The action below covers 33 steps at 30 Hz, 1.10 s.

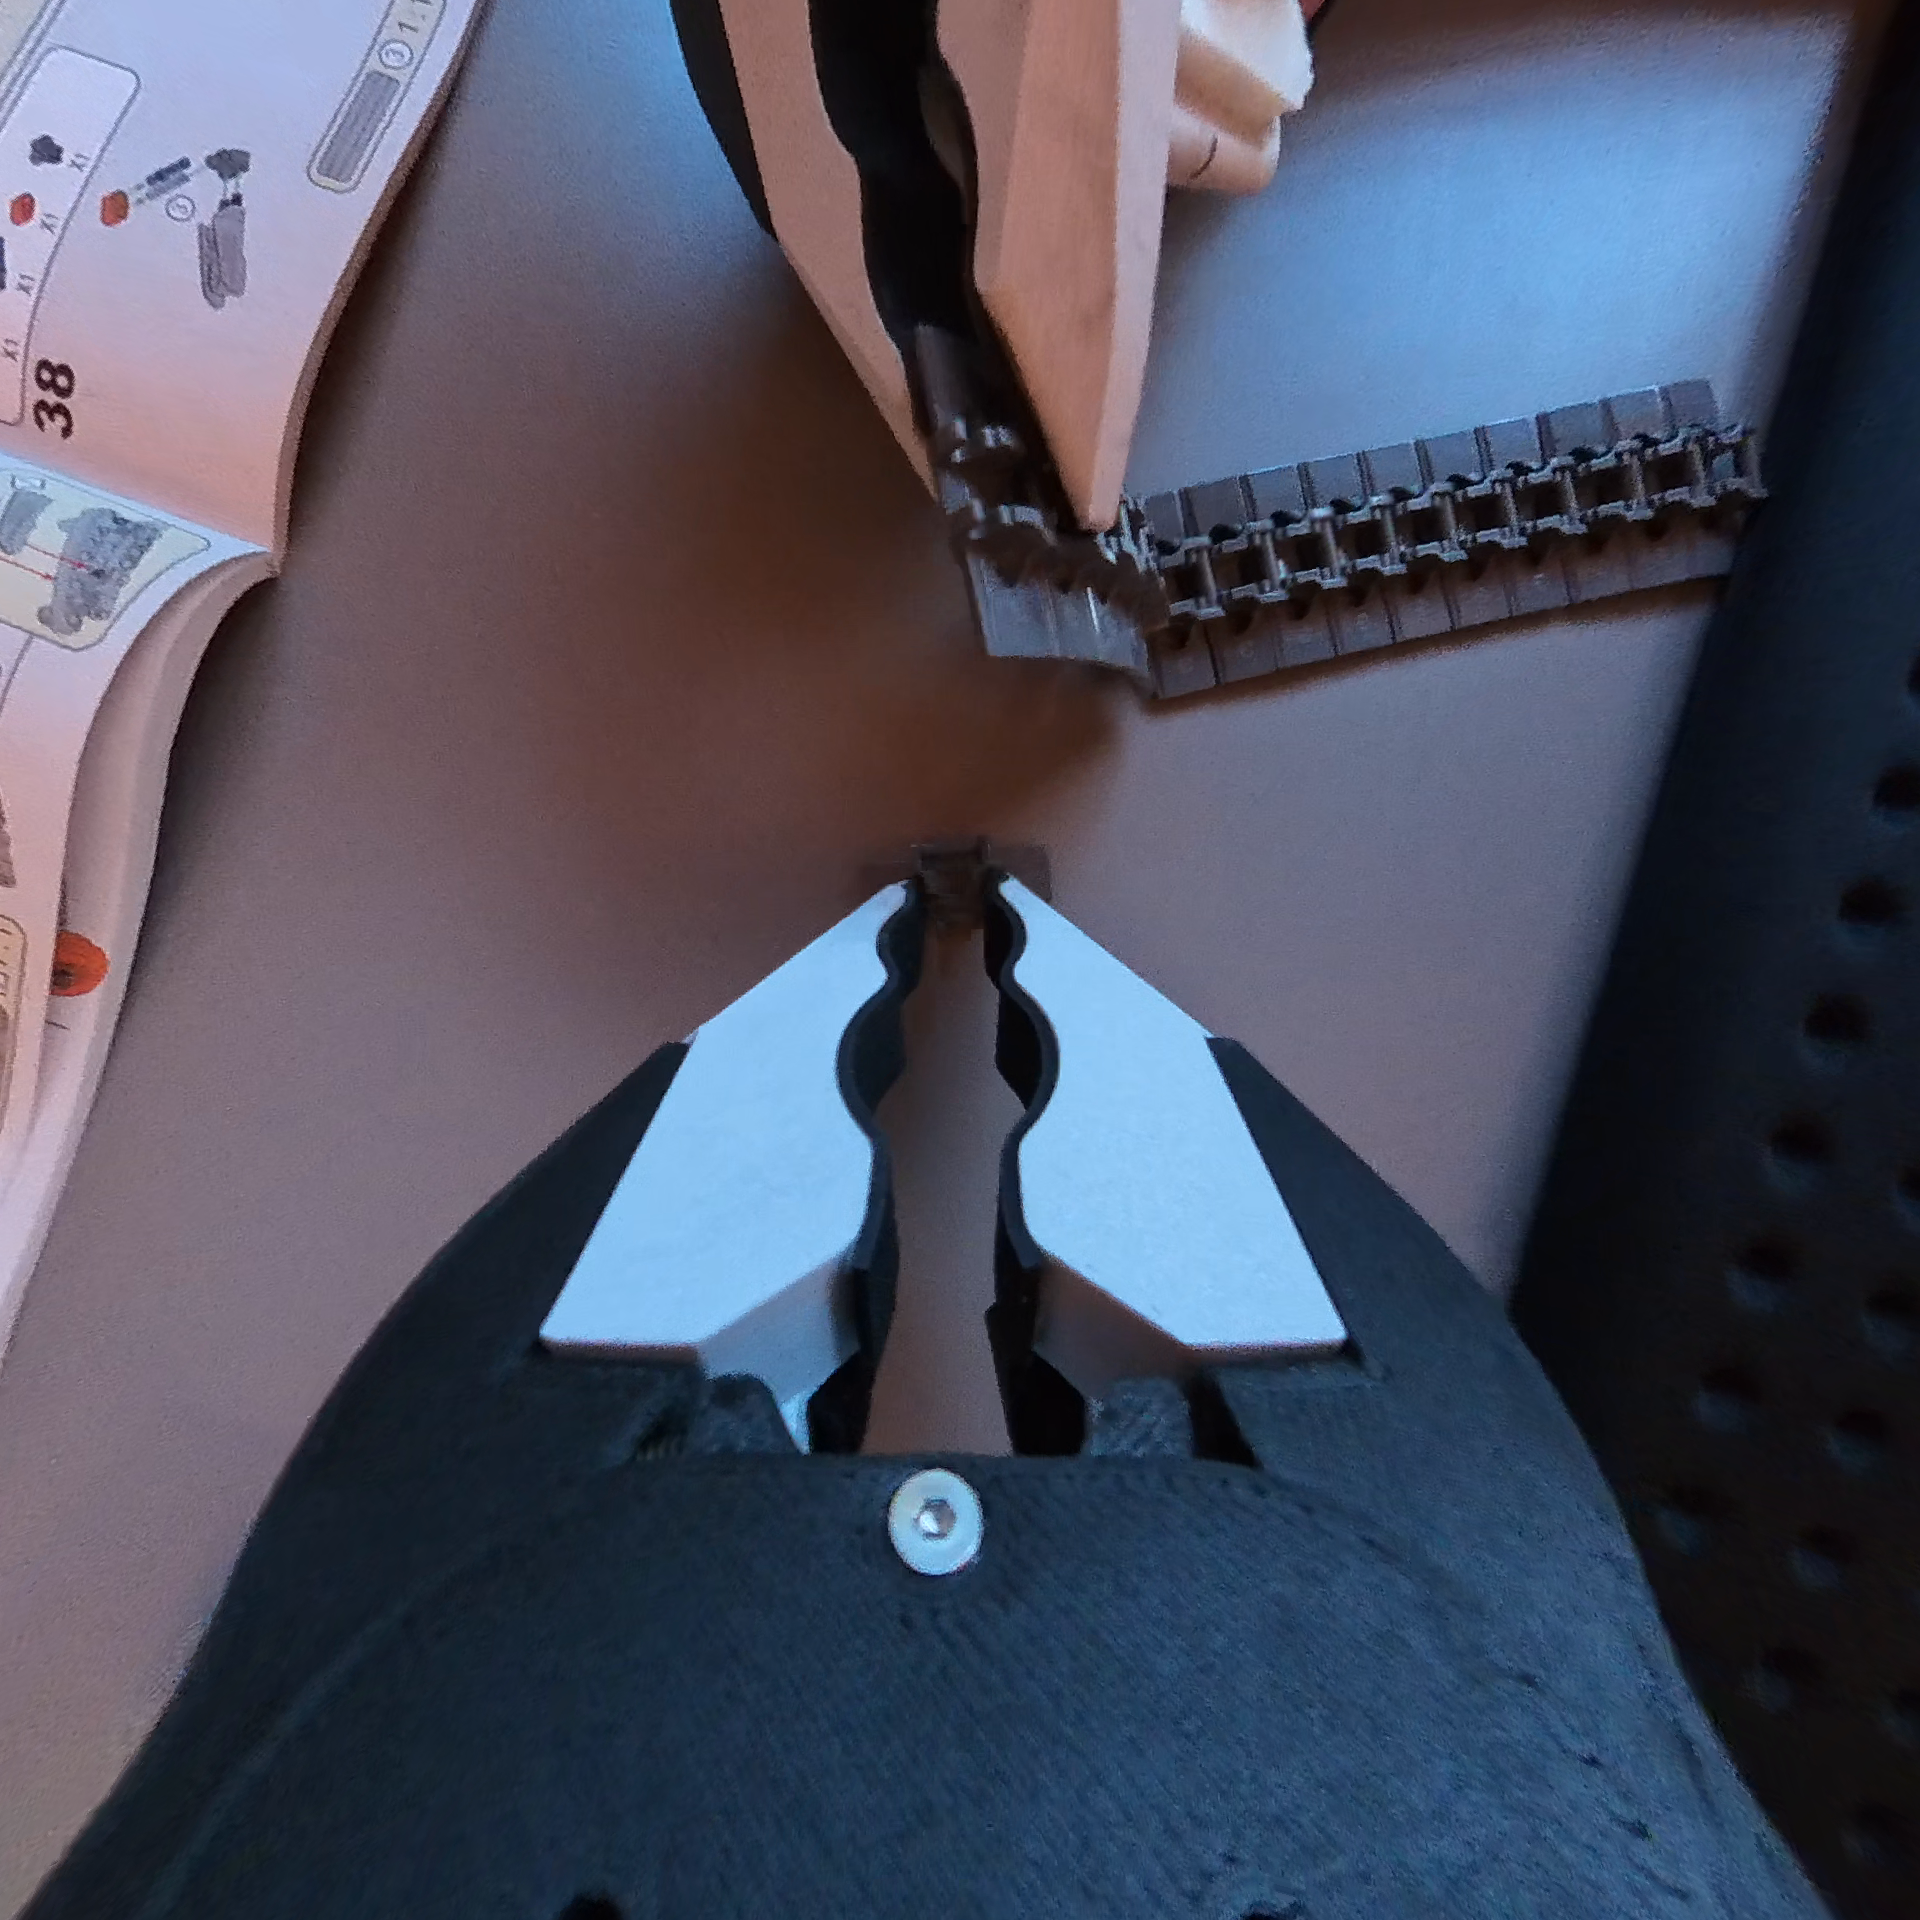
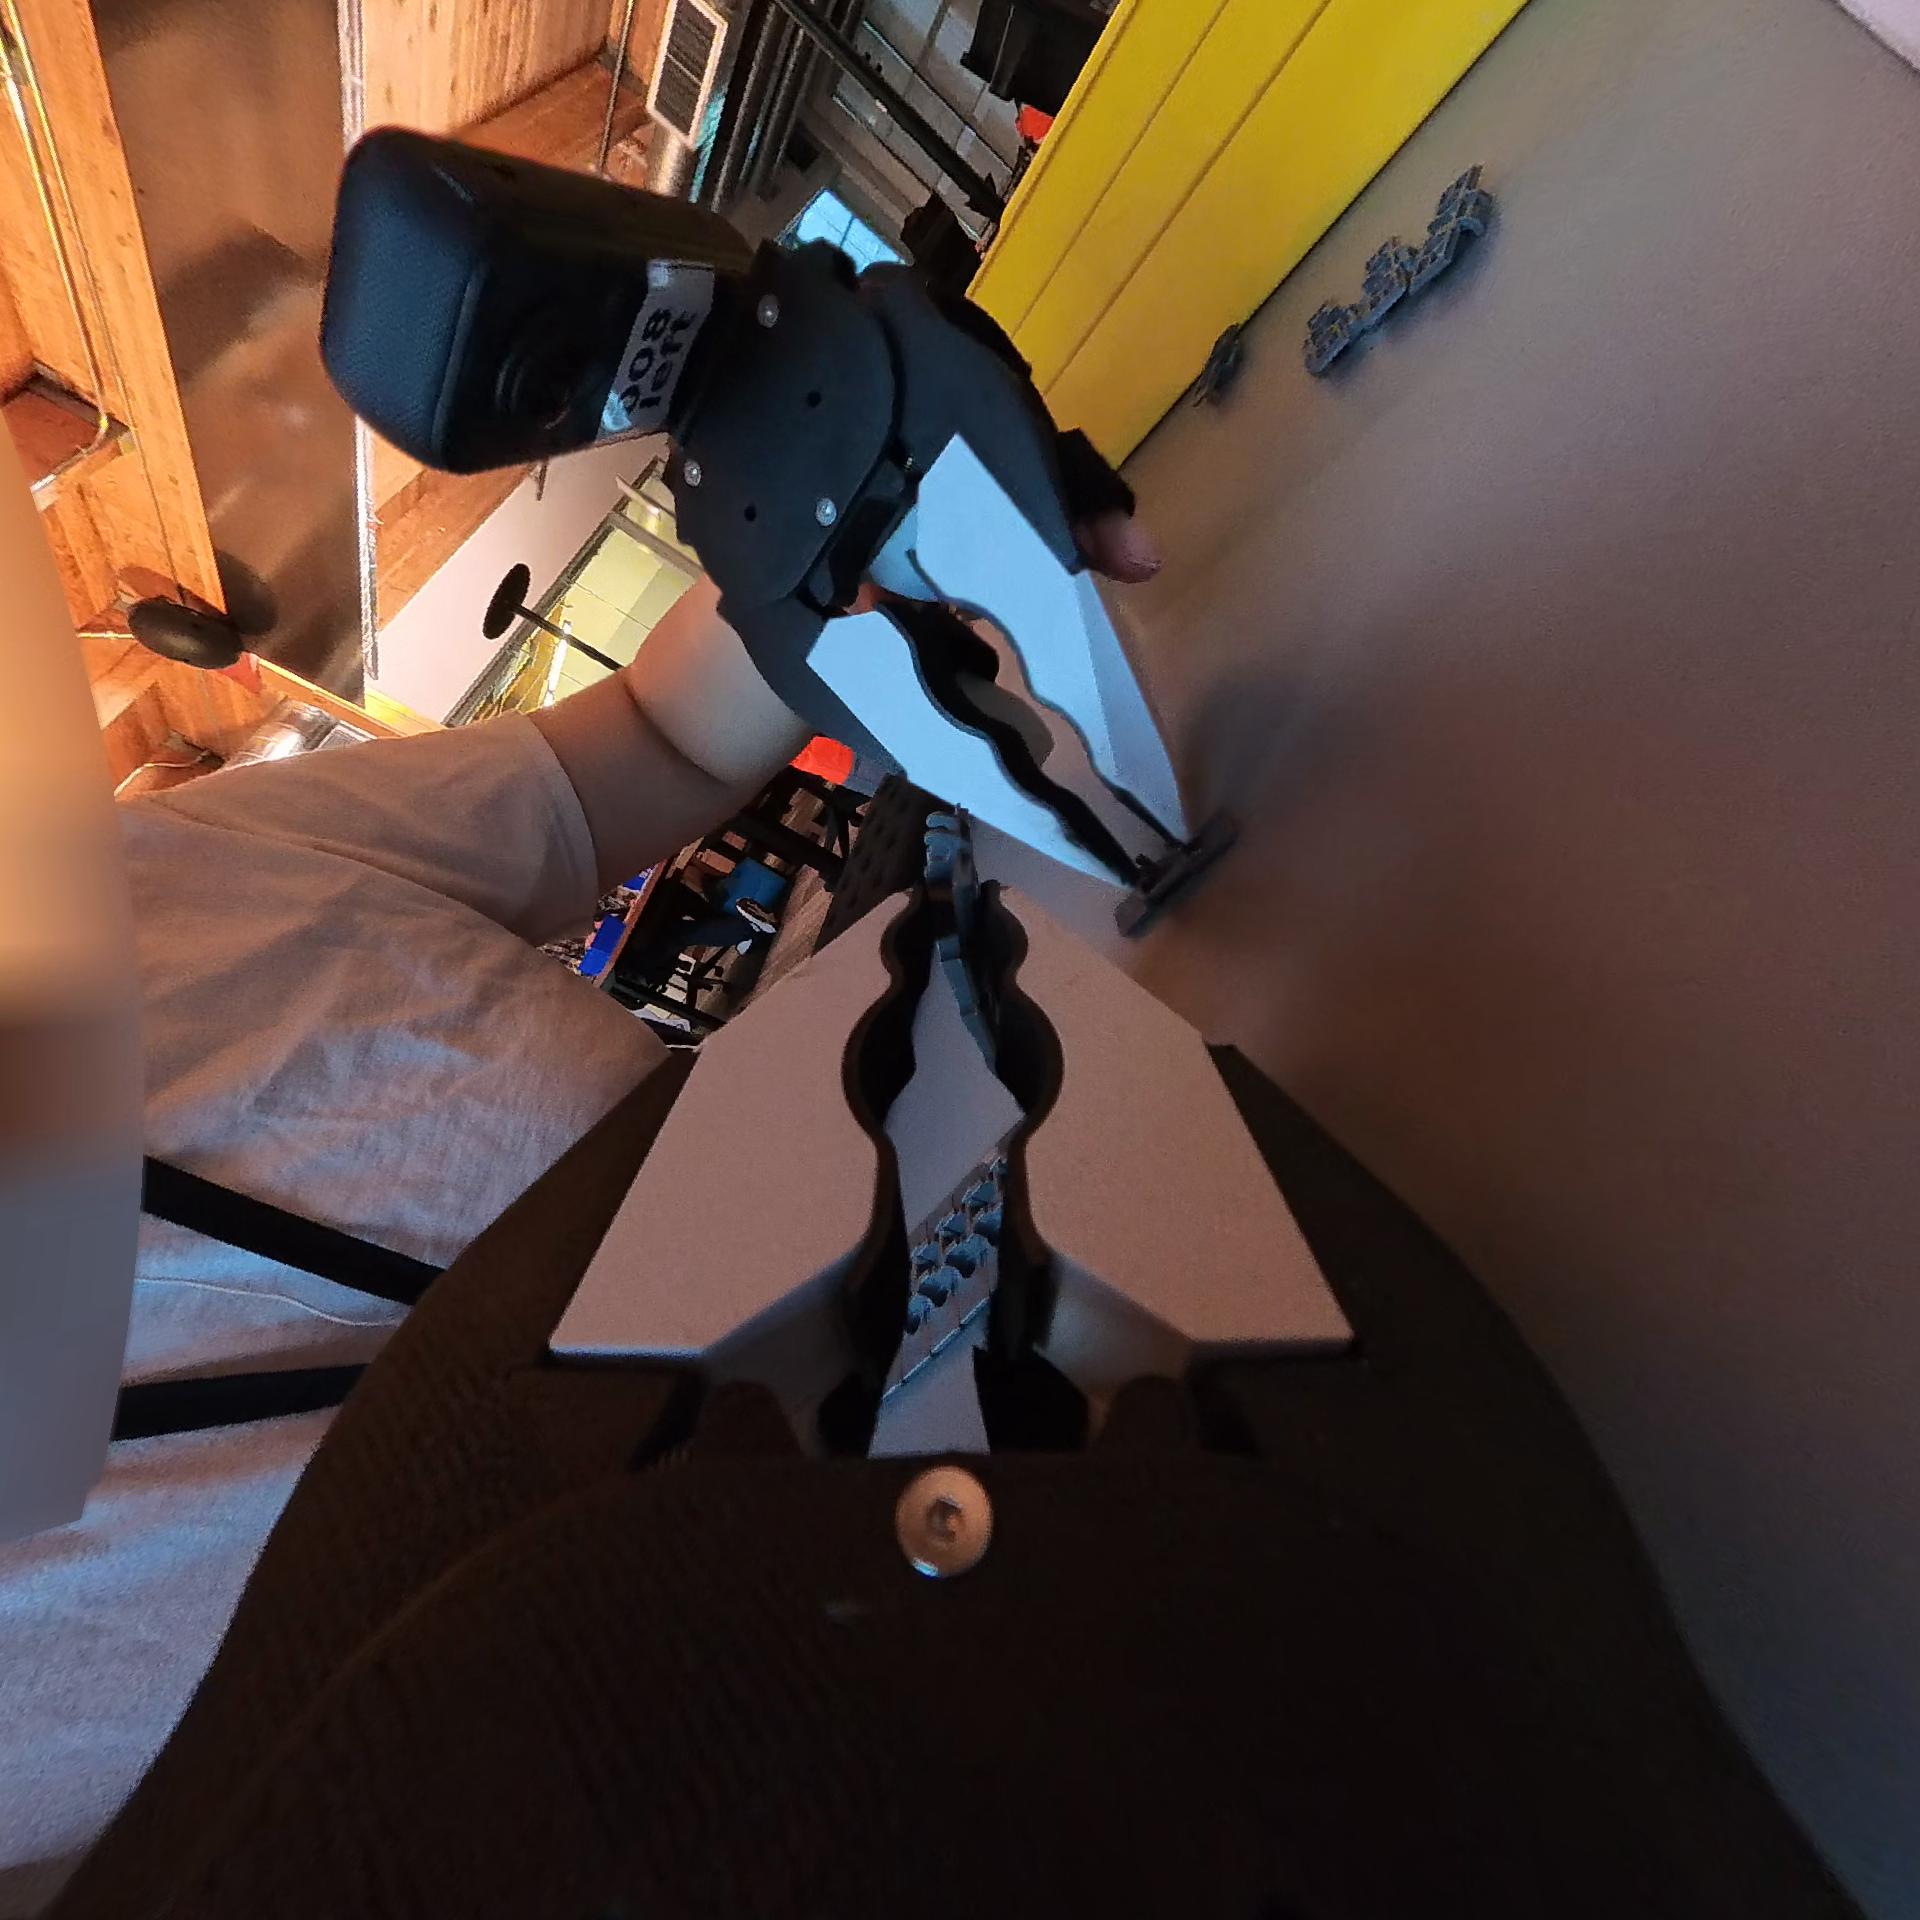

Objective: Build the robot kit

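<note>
- Left gripper [image 1: 956, 899] is pinching a single dark track link [image 1: 954, 873] at its fingertips, jaws closed down on it, link sitting against the tabletop [image 1: 582, 727].
- Right wrist view is showing the same: that link [image 2: 1179, 871] is touching the table surface [image 2: 1558, 831] under the left gripper [image 2: 1158, 847].
- Right gripper [image 1: 1023, 488] is clamping one end of the dark track chain [image 1: 1455, 530], lifting that end off the table; the rest of the chain is lying flat, running to the right.
- In its own view, the right gripper [image 2: 961, 904] is holding the chain [image 2: 961, 1226] between its fingers, chain running back through the gap.
- Link and chain end are sitting near each other, not touching.
- Open instruction booklet [image 1: 135, 343] is lying at left.
- Black perforated panel [image 1: 1787, 1039] is standing along the right edge.
- A few small grey brick pieces [image 2: 1392, 281] are lying far off near a yellow cabinet [image 2: 1195, 197].
</note>
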Motion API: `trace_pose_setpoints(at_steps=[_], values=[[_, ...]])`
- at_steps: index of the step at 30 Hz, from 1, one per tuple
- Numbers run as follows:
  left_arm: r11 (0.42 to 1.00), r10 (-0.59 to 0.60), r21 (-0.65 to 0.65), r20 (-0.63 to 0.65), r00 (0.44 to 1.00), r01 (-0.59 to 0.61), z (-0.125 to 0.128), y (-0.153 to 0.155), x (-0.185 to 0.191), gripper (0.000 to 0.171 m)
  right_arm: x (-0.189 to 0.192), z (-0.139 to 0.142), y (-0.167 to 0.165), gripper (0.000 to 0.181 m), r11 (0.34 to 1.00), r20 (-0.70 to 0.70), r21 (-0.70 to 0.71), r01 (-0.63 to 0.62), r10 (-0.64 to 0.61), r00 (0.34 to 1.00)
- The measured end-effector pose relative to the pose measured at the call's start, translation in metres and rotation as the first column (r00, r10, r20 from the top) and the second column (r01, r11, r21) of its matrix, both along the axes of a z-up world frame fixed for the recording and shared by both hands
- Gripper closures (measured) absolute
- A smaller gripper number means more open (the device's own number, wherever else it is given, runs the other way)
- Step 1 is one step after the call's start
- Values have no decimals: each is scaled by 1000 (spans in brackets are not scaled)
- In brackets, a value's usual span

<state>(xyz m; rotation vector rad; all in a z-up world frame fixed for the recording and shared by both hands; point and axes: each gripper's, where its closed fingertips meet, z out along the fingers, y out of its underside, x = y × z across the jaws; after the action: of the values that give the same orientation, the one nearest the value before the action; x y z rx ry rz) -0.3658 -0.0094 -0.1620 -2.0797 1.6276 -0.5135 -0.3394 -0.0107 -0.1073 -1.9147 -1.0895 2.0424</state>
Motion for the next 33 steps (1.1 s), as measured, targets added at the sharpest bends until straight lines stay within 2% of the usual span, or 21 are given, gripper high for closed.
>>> trace_pose_setpoints(at_steps=[4,11,16,19,22,24,26,28,31,33], values=[[996,-34,76,-55,998,38,-1,2,-1,163,1,0,-1,175,1000,-3,-7,-2,2,1000],[999,0,44,-76,997,3,-1,2,0,162,2,1,-3,175,1000,-9,-13,-7,7,1000],[991,20,130,-167,986,2,0,5,-4,163,4,1,-2,175,1000,-6,-22,8,-8,1000],[966,23,256,-224,974,36,21,9,-11,163,7,2,-5,174,998,-5,-61,-6,6,1000],[917,-86,361,-235,968,169,61,-1,1,163,8,2,-6,173,992,-3,-127,-22,22,1000],[868,-174,400,-308,935,293,81,-7,10,163,8,4,-9,173,992,-10,-118,-53,52,999],[808,-261,407,-401,878,426,92,-10,18,163,4,4,-13,173,993,-14,-95,-74,73,997],[776,-341,316,-516,785,545,88,-15,17,163,-1,4,-13,173,991,-11,-84,-101,100,995],[729,-419,192,-635,649,658,80,-13,7,163,-11,0,-10,175,986,15,-91,-142,144,989],[715,-437,141,-674,595,685,77,-8,1,163,-16,-2,-9,176,981,31,-88,-173,176,984]])
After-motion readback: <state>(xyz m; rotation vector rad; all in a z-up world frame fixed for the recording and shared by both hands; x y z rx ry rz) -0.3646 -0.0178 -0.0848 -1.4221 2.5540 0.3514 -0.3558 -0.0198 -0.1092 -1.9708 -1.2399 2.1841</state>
